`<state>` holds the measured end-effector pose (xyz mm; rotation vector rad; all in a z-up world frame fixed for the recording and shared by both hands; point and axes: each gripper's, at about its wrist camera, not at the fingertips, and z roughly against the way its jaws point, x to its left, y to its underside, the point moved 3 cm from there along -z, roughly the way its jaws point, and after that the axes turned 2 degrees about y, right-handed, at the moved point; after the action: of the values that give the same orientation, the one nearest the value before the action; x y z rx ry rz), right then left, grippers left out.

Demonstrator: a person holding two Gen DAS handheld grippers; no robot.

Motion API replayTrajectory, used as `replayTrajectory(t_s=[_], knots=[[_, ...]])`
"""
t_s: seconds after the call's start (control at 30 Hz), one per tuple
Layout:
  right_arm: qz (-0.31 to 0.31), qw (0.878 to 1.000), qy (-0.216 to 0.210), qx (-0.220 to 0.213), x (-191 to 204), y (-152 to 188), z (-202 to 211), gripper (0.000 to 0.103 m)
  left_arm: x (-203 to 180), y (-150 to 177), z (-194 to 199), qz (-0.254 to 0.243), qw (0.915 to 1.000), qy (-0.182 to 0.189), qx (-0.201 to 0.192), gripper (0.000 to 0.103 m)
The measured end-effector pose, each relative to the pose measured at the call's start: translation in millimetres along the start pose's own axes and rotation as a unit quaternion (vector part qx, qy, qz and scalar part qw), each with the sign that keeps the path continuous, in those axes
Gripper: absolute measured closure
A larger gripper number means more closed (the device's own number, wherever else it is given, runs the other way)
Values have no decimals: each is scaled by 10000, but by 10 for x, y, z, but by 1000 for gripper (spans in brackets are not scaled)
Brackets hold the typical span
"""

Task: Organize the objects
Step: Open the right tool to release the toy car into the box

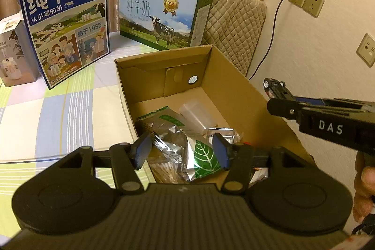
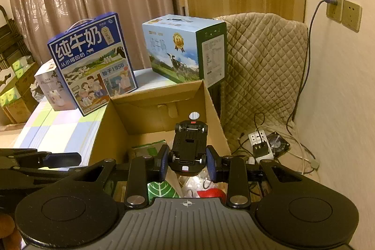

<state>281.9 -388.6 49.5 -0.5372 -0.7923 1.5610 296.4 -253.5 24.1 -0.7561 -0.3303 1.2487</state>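
Observation:
An open cardboard box (image 1: 234, 86) stands on the checked bed, also in the right wrist view (image 2: 117, 116). Inside lie a silver foil bag with a green leaf print (image 1: 201, 156), a green-topped pouch (image 1: 164, 116) and a clear plastic cup (image 1: 194, 111). My left gripper (image 1: 182, 150) is open and empty just above the foil bag. My right gripper (image 2: 188, 162) is shut on a black toy car (image 2: 188, 147), underside up, held over the box's right side. The car shows in the left wrist view (image 1: 274, 86) at the right.
A dark blue milk carton (image 1: 65, 27), a light blue milk carton (image 1: 164, 15) and a white box (image 1: 11, 55) stand on the bed behind. A quilted headboard cover (image 2: 262, 67), wall sockets (image 2: 342, 12), a power strip (image 2: 260, 142) and a small fan (image 2: 276, 144) are at the right.

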Motion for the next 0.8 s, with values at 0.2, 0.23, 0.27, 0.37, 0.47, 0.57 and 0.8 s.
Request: replayTrajectory(t_s=[0.2,0.23,0.27,0.37,0.47,0.57,0.8], knots=[[7,10000,-9,-20,30,-61,-29,73,38,-15,1,6,10000,-8,-14,48],[7,10000,-8,-23,37,-76,-39,73,45,-16,2,14,10000,-8,-19,47],[12,10000,-14,-18,45,-91,-49,73,58,-17,1,24,10000,-10,-20,46],[31,9999,-86,-64,73,-140,-88,73,89,-15,-5,41,10000,-23,-15,39],[-19,9997,-198,-160,73,-182,-144,43,133,-2,-10,79,10000,-50,14,31],[-113,9990,-209,-383,36,-200,-95,26,178,26,12,90,9999,-94,7,27],[-152,9995,-102,-250,-20,-74,28,26,217,129,145,191,9997,-107,-60,15]])
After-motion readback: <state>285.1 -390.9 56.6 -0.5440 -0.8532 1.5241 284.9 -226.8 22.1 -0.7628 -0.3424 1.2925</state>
